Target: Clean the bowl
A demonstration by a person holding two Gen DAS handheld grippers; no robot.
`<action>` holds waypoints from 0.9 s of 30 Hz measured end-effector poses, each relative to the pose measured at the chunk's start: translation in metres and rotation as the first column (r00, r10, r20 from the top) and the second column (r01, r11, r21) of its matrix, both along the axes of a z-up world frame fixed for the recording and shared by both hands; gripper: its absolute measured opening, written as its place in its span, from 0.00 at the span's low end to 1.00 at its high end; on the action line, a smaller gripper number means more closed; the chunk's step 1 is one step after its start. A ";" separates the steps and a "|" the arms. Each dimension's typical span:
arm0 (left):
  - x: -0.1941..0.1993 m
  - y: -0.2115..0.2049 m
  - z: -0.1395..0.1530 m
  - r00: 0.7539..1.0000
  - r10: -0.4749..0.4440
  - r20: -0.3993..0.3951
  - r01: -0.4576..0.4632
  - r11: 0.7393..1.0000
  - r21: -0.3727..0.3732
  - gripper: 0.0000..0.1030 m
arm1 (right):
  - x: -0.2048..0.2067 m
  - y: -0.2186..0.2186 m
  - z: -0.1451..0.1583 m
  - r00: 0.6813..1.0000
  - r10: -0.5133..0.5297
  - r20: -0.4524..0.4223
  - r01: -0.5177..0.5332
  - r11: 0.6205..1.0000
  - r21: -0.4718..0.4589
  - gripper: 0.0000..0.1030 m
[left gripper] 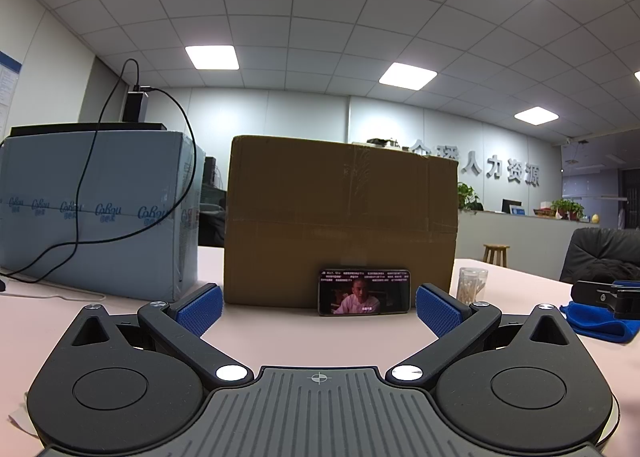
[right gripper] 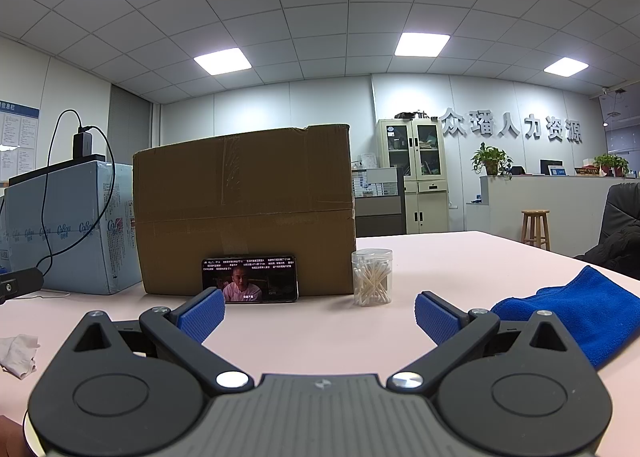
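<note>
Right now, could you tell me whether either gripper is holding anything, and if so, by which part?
Nothing is held. The left gripper and right gripper both have their fingers spread with only bare table between them; the blue cloth lies untouched.

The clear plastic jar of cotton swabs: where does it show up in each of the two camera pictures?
Left wrist view: the clear plastic jar of cotton swabs is right of centre, just behind the right blue finger pad.
Right wrist view: the jar stands near the centre.
Shared landmark: the brown cardboard box, just left of it.
</note>
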State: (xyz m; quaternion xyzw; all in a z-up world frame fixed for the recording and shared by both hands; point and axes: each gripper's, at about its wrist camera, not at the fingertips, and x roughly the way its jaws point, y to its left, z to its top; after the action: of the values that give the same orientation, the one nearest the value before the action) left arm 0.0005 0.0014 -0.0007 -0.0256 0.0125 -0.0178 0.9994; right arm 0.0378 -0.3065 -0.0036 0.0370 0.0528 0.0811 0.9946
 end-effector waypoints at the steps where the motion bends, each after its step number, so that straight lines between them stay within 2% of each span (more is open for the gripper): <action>1: 0.000 0.000 0.000 1.000 0.000 0.000 0.000 1.000 0.000 1.00 | 0.000 0.000 0.000 1.000 0.000 0.000 0.000 1.000 0.000 1.00; 27: 0.001 0.001 0.000 1.000 -0.001 0.002 0.001 1.000 -0.001 1.00 | 0.000 -0.002 0.000 1.000 0.001 -0.002 -0.001 1.000 0.000 1.00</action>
State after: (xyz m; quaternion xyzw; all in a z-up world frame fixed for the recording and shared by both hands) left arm 0.0018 0.0027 -0.0011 -0.0261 0.0114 -0.0184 0.9994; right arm 0.0375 -0.3089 -0.0032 0.0372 0.0537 0.0818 0.9945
